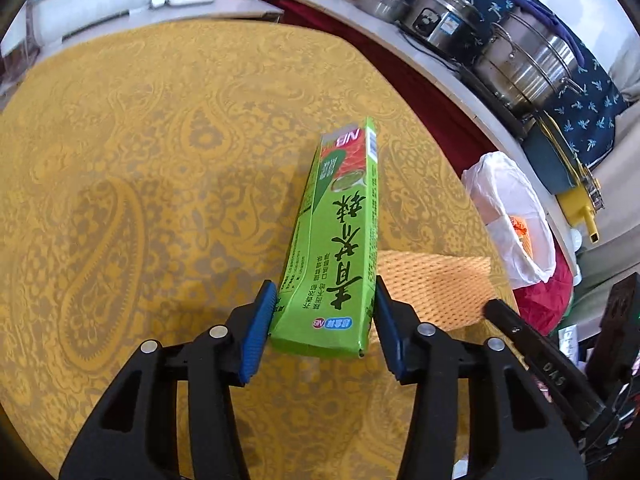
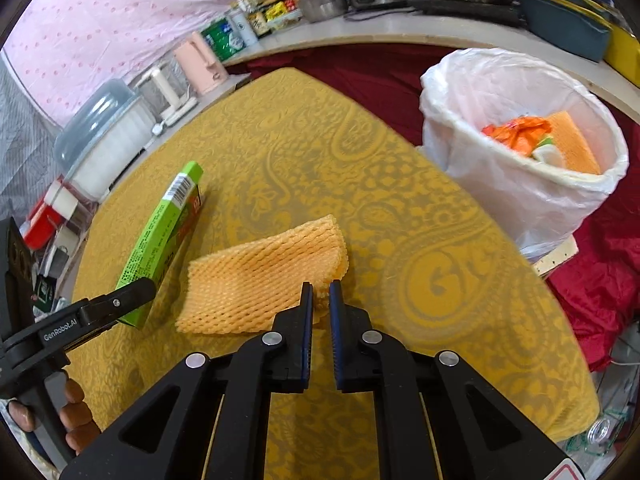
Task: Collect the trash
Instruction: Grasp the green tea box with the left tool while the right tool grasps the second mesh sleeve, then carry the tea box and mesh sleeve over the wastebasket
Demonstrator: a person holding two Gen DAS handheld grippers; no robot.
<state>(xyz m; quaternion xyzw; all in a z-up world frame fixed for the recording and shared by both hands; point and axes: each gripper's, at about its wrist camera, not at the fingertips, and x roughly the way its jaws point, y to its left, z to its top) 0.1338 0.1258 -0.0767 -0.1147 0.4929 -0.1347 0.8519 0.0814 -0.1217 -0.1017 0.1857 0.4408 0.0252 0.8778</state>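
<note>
A long green carton (image 1: 340,240) with printed characters is tilted up off the yellow tablecloth (image 1: 140,200), and my left gripper (image 1: 323,284) is shut on its near end, blue pads pressing on both sides. In the right wrist view the same carton (image 2: 160,240) slants at the left, with one left finger (image 2: 132,292) against it. An orange foam net (image 2: 260,272) lies flat on the cloth. My right gripper (image 2: 321,286) is shut on the net's near right corner. The net (image 1: 432,288) also shows beside the carton.
A white-lined waste bin (image 2: 500,200) stands off the table's right edge, holding orange scraps. Steel pots (image 1: 532,64) and packets line a counter behind. A lidded plastic container (image 2: 100,132) and small clutter sit past the table's left edge. A hand (image 2: 76,420) grips the left handle.
</note>
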